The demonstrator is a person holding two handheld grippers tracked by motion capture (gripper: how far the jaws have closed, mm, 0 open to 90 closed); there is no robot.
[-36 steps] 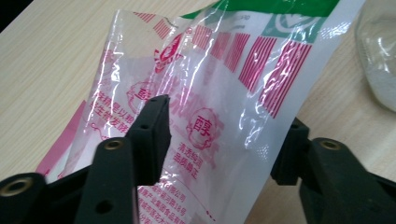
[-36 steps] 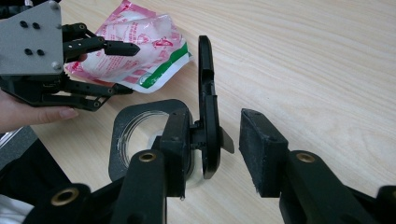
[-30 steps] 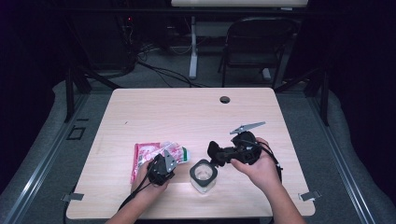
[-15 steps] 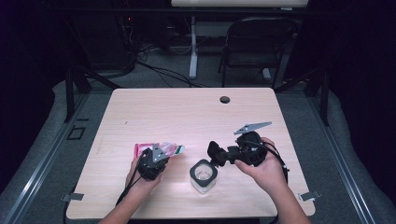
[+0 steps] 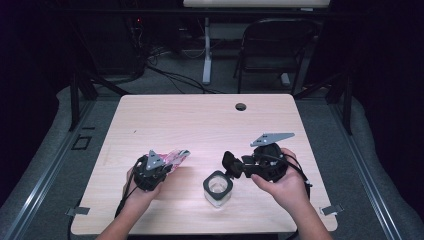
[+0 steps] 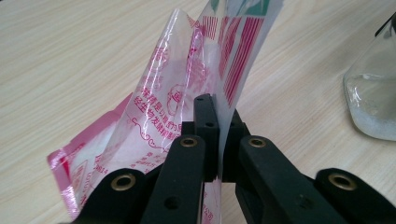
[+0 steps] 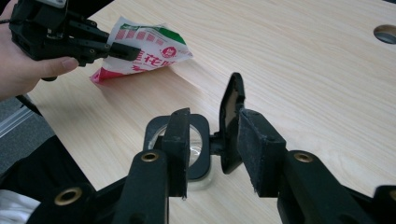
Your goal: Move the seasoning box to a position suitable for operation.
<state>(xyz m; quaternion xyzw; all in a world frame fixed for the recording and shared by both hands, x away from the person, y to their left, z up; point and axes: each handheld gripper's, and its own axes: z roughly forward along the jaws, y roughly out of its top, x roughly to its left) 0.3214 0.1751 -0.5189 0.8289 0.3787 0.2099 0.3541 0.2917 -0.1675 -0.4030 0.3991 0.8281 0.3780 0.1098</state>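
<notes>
A pink, red and white plastic packet [image 5: 174, 157] [image 6: 177, 84] is pinched at one edge by my left gripper [image 5: 159, 167] [image 6: 217, 112], whose jaws are shut on it; the packet's far end still rests on the table [image 5: 200, 120]. A glass jar [image 5: 217, 189] [image 7: 198, 140] with a black square collar stands near the front edge, its hinged lid [image 7: 231, 116] flipped upright. My right gripper [image 5: 229, 162] [image 7: 212, 121] hovers over the jar. Its jaws have just been closing and straddle the lid without both pads pressing on it. The right gripper view also has the left gripper [image 7: 116, 49] and packet [image 7: 149, 53].
A round cable hole [image 5: 241, 106] [image 7: 385, 32] sits near the table's far edge. A folding chair [image 5: 277, 45] and cables stand on the floor beyond. The jar [image 6: 373, 93] holds a little white powder and is close to the left gripper's right side.
The left gripper's jaws shut on the packet's edge and raised it, so the packet no longer lies flat. The right gripper has risen slightly over the jar.
</notes>
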